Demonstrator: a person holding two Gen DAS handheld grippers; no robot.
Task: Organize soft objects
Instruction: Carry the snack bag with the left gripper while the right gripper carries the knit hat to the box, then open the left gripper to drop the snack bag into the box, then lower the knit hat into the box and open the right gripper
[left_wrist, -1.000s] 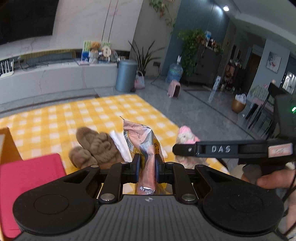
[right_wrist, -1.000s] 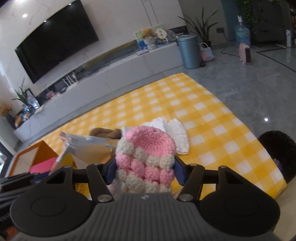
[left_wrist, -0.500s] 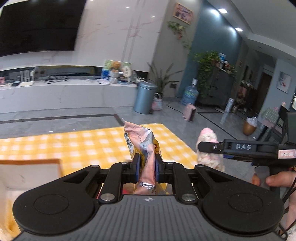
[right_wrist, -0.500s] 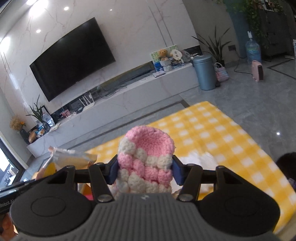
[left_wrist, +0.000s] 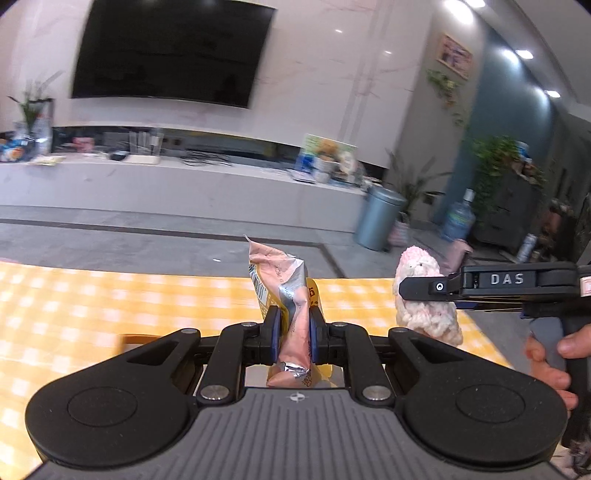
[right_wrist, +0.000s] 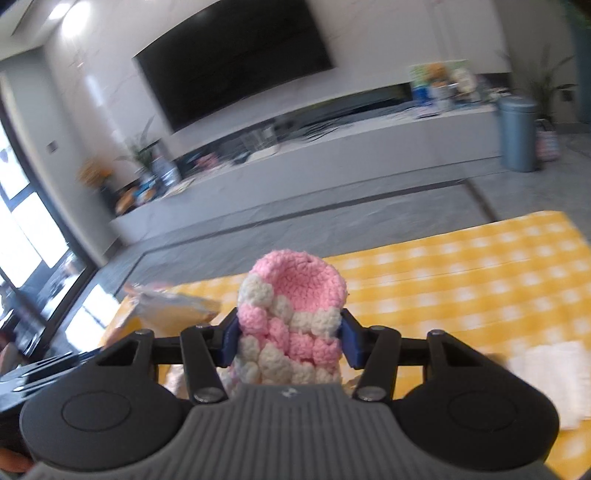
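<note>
A crinkled pink and silver snack packet (left_wrist: 284, 280) stands upright between my left gripper's (left_wrist: 291, 326) blue pads, which are shut on it. In the right wrist view, a pink and white knitted soft piece (right_wrist: 295, 288) fills my right gripper (right_wrist: 290, 332); its jaws are closing and the pads press the knit's sides. The left wrist view shows that same knit (left_wrist: 424, 314) from the side, hanging below the right gripper's finger, with a person's hand (left_wrist: 554, 354) on the handle. Both are held above the yellow checked cloth (left_wrist: 110, 306). The packet (right_wrist: 173, 306) shows at the right view's left.
An orange box's edge (right_wrist: 122, 321) sits at the left under the packet. A white cloth (right_wrist: 546, 369) lies on the checked cloth at the right. Beyond are grey floor, a long white TV bench (left_wrist: 184, 192) and a blue bin (left_wrist: 380, 218).
Both grippers have risen and swung left with their loads. The brown plush and the red item have left the left view; the TV wall now fills both views.
</note>
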